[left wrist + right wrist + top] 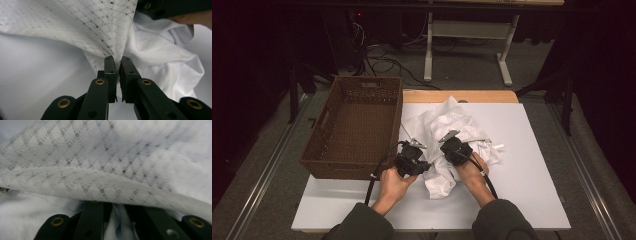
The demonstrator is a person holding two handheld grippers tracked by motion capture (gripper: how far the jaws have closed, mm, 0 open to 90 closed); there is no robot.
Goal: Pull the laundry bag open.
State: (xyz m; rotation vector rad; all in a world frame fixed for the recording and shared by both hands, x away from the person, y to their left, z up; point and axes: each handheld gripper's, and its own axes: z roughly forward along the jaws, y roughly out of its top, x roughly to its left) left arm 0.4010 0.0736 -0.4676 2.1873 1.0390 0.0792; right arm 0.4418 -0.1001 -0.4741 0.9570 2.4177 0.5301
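Cloth, white and lacy, lies bunched on the worktop point(532, 165) before me: my left tool point(116, 60) pinches the garment point(100, 27); my right tool point(455, 145) clamps another fold to spread it. Beyond-left waits a wicker basket point(357, 125).

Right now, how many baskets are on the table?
1: a brown woven basket at the table's left edge, beside the white garment.
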